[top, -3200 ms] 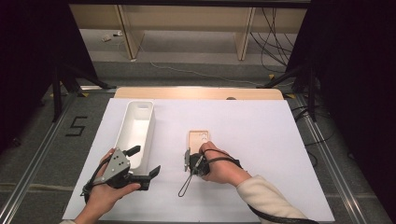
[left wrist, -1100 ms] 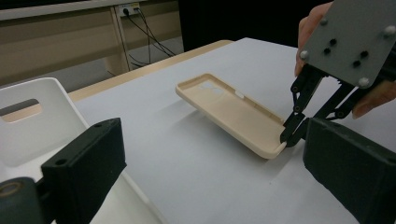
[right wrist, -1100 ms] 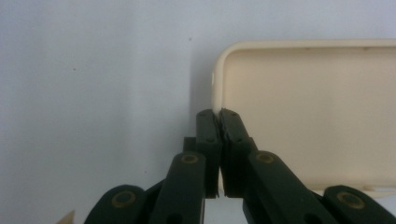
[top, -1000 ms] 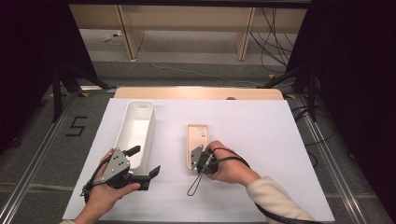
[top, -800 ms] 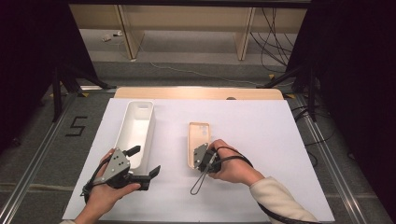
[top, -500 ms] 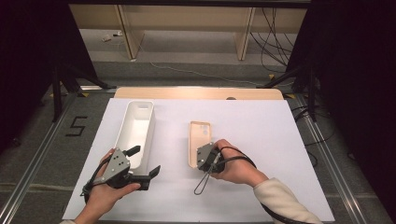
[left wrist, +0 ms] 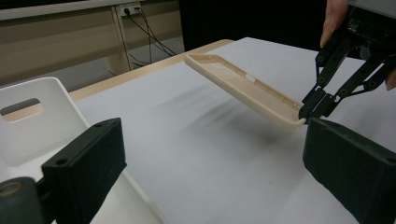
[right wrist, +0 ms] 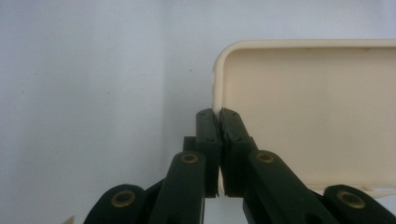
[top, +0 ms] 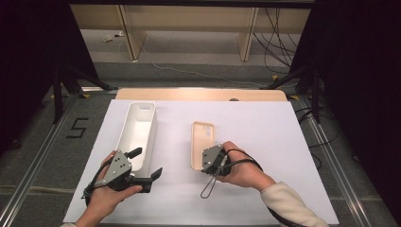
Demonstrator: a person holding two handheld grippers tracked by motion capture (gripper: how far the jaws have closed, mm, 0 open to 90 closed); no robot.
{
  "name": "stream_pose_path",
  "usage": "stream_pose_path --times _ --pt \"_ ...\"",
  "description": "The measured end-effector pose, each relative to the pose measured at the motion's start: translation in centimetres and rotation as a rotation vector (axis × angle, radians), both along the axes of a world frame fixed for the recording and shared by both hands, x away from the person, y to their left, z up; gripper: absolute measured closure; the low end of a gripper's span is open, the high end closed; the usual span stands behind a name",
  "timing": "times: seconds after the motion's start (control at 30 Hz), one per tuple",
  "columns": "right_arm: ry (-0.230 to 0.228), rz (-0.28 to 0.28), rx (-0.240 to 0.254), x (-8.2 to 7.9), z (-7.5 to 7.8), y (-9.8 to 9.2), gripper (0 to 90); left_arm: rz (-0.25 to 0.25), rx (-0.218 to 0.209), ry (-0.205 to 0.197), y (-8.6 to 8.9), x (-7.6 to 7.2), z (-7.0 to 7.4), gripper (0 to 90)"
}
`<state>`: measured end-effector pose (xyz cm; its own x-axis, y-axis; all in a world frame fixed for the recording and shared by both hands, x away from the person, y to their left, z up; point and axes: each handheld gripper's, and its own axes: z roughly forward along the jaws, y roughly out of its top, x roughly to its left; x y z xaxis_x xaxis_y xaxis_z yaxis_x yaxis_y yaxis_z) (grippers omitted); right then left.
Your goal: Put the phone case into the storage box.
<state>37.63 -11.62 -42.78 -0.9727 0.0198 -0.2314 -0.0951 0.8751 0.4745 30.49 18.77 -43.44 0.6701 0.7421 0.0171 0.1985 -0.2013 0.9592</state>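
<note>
The beige phone case [top: 200, 144] looked like a light thing, a thin shell of bendy plastic or rubber with a low raised lip all round, hollow side up. I judged it would flex rather than break, and that a flat shell like that offers little to catch except its rim; a pinch on the wall at one corner or short end seemed the natural hold, though held there the far end could sag or swing.

That was just where the right tongs [right wrist: 218, 116] had it. Their black jaws stood closed almost together on the lip at the case's near corner, the thin wall nipped between them. In the left gripper view the case [left wrist: 243, 88] hung tilted, clear of the white bench [top: 265, 127], with its shadow lying beneath it, near the middle of the bench and just right of the long white tray [top: 138, 135].

The left tongs [top: 144, 163] stood wide apart and held nothing. They hovered at the near end of the tray, pointing towards the case but well short of it.
</note>
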Motion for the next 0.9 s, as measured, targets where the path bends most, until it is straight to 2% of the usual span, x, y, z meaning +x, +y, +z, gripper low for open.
stream_pose_path --times 0.9 --pt "-0.005 0.011 0.058 -0.8 0.4 -1.5 88.3 0.0 0.001 0.002 0.0 0.0 0.0 5.6"
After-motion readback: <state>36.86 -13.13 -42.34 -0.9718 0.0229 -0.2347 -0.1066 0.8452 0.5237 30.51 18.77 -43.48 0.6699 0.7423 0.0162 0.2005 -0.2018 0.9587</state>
